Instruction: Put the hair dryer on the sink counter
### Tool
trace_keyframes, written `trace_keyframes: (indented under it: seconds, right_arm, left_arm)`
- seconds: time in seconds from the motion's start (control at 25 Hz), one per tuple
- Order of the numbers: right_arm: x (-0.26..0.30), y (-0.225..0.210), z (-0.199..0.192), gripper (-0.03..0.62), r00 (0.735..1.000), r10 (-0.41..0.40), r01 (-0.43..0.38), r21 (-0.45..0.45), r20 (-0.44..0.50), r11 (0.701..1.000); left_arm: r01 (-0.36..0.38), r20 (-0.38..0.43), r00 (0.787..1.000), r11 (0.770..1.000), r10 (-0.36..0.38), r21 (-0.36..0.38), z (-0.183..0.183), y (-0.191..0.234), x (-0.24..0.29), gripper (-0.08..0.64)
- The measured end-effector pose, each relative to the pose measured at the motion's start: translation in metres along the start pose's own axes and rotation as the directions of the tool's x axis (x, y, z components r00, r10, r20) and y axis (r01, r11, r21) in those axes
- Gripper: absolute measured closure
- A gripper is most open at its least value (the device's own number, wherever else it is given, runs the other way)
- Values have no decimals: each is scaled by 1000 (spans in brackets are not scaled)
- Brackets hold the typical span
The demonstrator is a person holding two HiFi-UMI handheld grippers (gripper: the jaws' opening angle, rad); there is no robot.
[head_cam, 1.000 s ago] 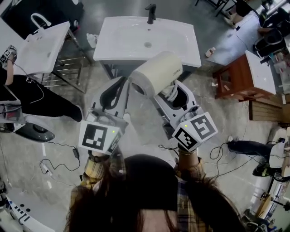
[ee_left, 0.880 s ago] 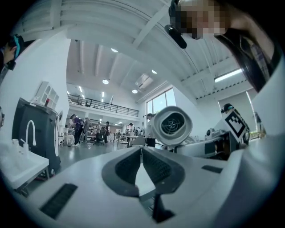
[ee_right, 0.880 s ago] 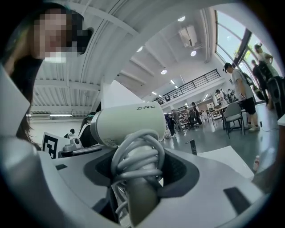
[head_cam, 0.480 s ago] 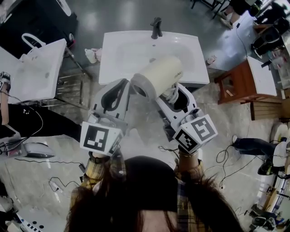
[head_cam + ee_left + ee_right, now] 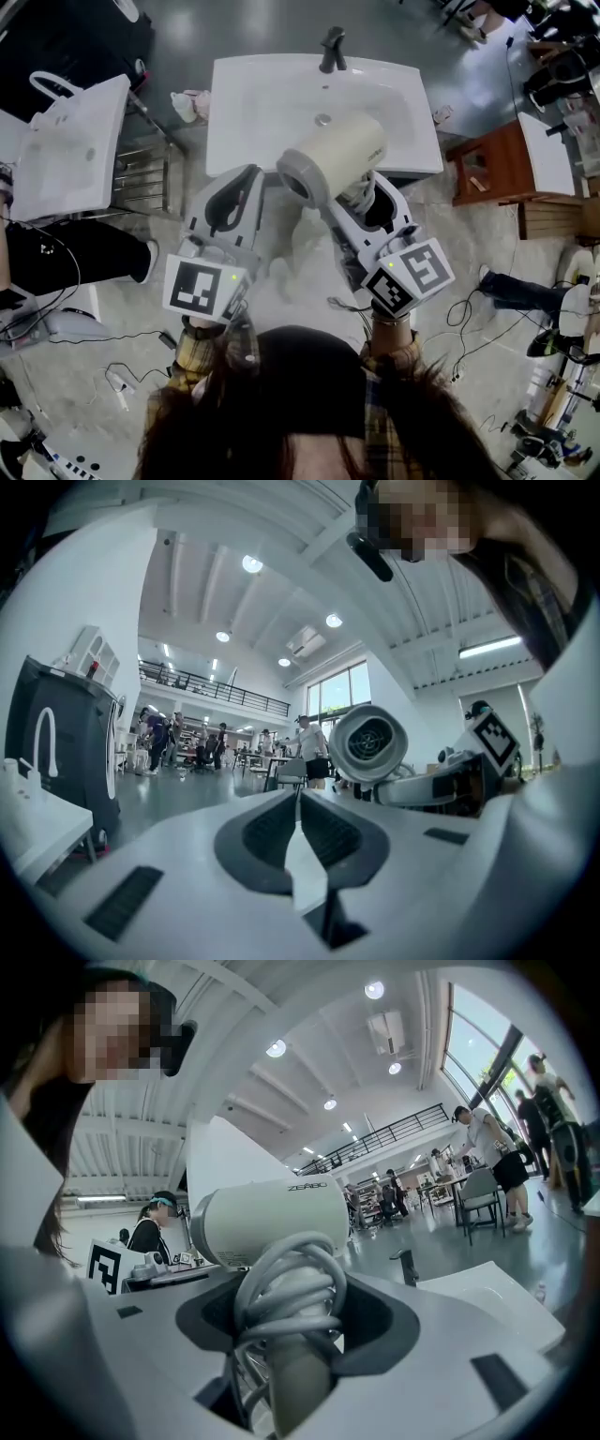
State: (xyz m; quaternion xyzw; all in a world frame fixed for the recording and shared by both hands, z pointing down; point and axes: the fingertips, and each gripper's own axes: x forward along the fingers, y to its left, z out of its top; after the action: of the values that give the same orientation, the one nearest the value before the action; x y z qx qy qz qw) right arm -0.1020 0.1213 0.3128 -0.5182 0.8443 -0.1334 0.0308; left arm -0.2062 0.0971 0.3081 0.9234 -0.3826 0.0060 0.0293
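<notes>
Head view shows the hair dryer (image 5: 333,155) carried in the right tool (image 5: 364,199). Its jaws stand wide apart and clamp the handle (image 5: 298,1377), with the cord (image 5: 286,1283) coiled round it. The cream barrel juts toward 11 o'clock from that tool. Its grey rear end faces the left tool (image 5: 249,176), which sits at 9 o'clock of it with jaws pressed together on nothing. The counter (image 5: 234,141) lies at 12 o'clock. The barrel overlaps its near edge in this view and looks to be off the surface.

The shell is likely rigid, smooth plastic of moderate weight. Most of that weight sits in the barrel, so it should feel top-heavy above the grip and may tip. The wound cord gives the pads something soft to bite, though it could slide. The handle looks like the sound place to hold. A round barrel may roll, so the flat rim suits it better than the basin (image 5: 319,94).
</notes>
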Motion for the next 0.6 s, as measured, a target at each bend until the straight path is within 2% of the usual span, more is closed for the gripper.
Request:
trace_keyframes:
  seconds: [0.32,0.6]
  right_arm:
    - [43,-40,5,319,1000,0,0,2,-5,1000]
    - [87,-105,33,319,1000,-15,15,-3,-7,1000]
  left_arm:
    - [-17,7,1000,1000,17,1,-2,30,44,531]
    - [5,21,1000,1000,-5,1,13,48,125,531]
